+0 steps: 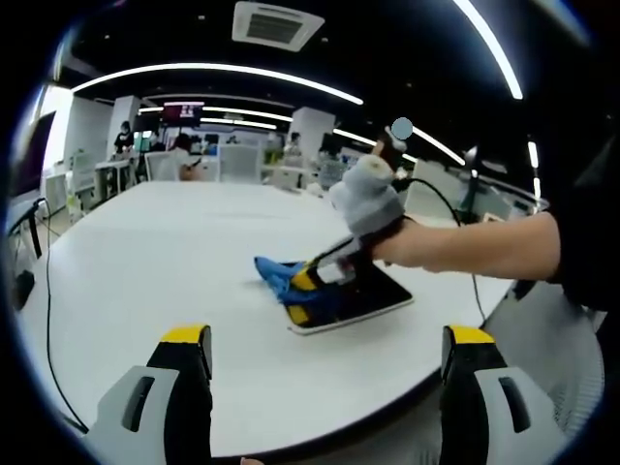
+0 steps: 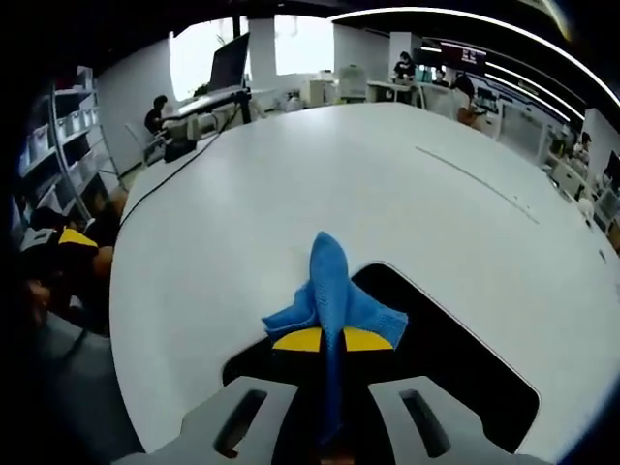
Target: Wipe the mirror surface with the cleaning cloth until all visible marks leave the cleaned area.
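Right now my right gripper (image 2: 326,340) has its yellow-tipped jaws pressed together on the blue cloth (image 2: 332,291); a fold runs up from the pinch toward 12 o'clock in the right gripper view, w/ loose flaps spilling to 9 and 3. Cloth sits on the mirror (image 2: 455,358), a dark glossy slab w/ rounded corners lying flat on the white table (image 2: 291,174). Mirror spreads from the jaws out to approx 4 o'clock. Can't make out any marks on its surface from here.

From the left gripper view I see that same right gripper (image 1: 308,291) across the table, just right of centre, a person's hand (image 1: 412,242) and dark sleeve reaching in from 3 o'clock. Cloth (image 1: 276,273) bunches at the mirror's (image 1: 378,295) 9 o'clock end, touching the tabletop (image 1: 174,252). Mirror lies near the table edge closest to me.

My left gripper (image 1: 329,354) hangs well apart from all that, jaws spread wide at 7 and 5 o'clock, nothing between them.

A black cable (image 1: 44,329) trails along the table's 9 o'clock side.
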### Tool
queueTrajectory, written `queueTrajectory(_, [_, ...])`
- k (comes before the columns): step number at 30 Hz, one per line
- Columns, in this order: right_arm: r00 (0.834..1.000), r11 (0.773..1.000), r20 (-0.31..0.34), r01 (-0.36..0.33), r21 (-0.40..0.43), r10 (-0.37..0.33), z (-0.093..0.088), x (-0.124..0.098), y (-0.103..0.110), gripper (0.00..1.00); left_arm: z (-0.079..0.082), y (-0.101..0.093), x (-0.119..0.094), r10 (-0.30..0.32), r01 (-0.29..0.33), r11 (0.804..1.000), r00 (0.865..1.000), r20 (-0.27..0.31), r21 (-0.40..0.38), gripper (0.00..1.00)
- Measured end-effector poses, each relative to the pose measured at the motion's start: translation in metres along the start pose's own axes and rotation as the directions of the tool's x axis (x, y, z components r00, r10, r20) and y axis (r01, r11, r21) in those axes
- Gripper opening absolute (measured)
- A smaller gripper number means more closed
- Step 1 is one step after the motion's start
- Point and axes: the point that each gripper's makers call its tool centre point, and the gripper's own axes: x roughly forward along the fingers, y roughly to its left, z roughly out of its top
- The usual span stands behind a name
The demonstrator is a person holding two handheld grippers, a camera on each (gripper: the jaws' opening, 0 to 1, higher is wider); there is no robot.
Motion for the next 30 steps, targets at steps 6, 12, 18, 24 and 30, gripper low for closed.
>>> queueTrajectory(6, [1.000,1.000,0.000,0.003,0.003,-0.003,-0.004,-0.003,-0.006,0.00,-0.001,-0.001,0.000,-0.005,0.005,1.000,1.000,-0.004,0.002,0.99])
queueTrajectory(12, [1.000,1.000,0.009,0.000,0.004,0.000,-0.005,-0.004,-0.007,0.00,-0.001,0.000,0.000,-0.003,0.003,1.000,1.000,-0.003,0.000,0.99])
queueTrajectory(18, [1.000,1.000,0.000,0.011,-0.003,-0.011,-0.010,-0.010,-0.010,0.00,-0.001,-0.001,0.000,-0.002,0.002,1.000,1.000,-0.002,0.001,0.99])
queueTrajectory(24, [1.000,1.000,0.001,0.027,0.001,-0.027,-0.015,-0.018,-0.011,0.00,-0.001,-0.001,0.000,-0.006,0.006,1.000,1.000,-0.002,0.001,0.99])
queueTrajectory(30, [1.000,1.000,-0.002,0.027,0.004,-0.027,-0.019,-0.020,-0.014,0.00,-0.001,-0.001,0.000,-0.005,0.005,1.000,1.000,-0.001,0.002,0.99])
